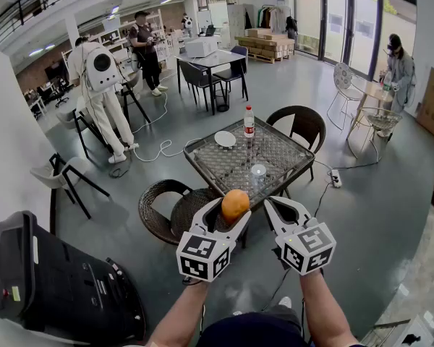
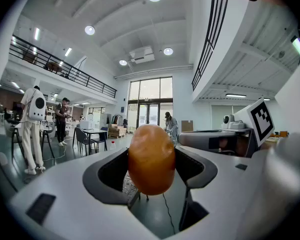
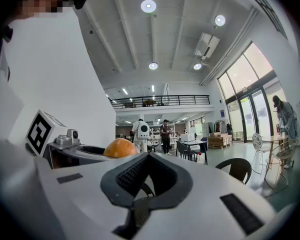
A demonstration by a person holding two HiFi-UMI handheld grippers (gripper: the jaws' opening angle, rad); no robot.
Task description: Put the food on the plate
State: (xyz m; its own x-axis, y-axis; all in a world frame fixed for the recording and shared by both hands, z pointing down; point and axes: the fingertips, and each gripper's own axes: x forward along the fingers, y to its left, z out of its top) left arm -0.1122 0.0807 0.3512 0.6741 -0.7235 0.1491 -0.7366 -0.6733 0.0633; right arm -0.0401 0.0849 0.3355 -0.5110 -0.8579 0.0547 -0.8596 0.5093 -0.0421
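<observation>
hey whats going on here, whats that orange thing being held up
A person stands a little way back from a table with a hand-held tool in each hand. The left tool is clamped on a rounded orange food item, held up in the air. The right tool is shut and empty beside it. The white plate sits on the table's far side near a bottle and looks bare, so the food is not on it yet.
</observation>
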